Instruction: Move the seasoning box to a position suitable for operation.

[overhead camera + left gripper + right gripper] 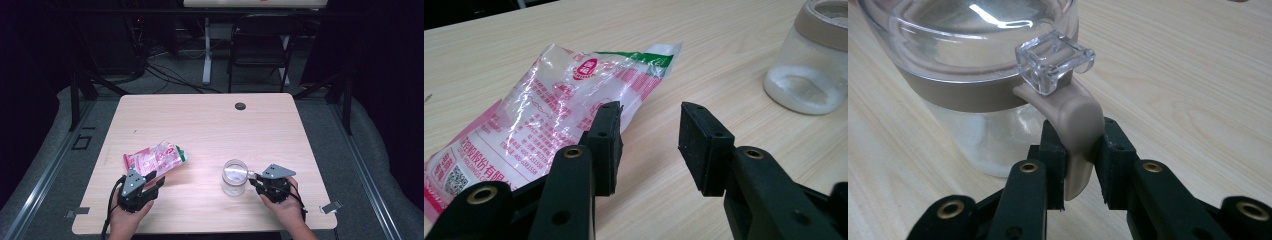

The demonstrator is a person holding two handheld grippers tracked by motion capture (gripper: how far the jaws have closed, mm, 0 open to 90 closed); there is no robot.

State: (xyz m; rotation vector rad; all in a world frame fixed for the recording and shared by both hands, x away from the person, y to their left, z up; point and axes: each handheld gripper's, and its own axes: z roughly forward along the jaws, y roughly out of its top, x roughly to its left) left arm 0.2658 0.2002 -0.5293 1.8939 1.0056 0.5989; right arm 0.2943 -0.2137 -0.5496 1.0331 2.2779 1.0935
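A: Your right gripper (pixel 1079 165) pinches the jar (pixel 234 178)'s beige latch (pixel 1075 125), lower centre of the frame. Keep that squeeze square.

B: And your left gripper (pixel 650 145)?

A: Jaws spread, empty, beside the bag (pixel 554 120) at centre-left. Hold off.

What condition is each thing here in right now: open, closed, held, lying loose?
Jar: upright, lid on, white powder at the bottom.
Jar's handle: clamped between the right gripper jaws.
Pink packet: lying flat, crinkled, not held.
Left gripper: open, nothing between its jaws.
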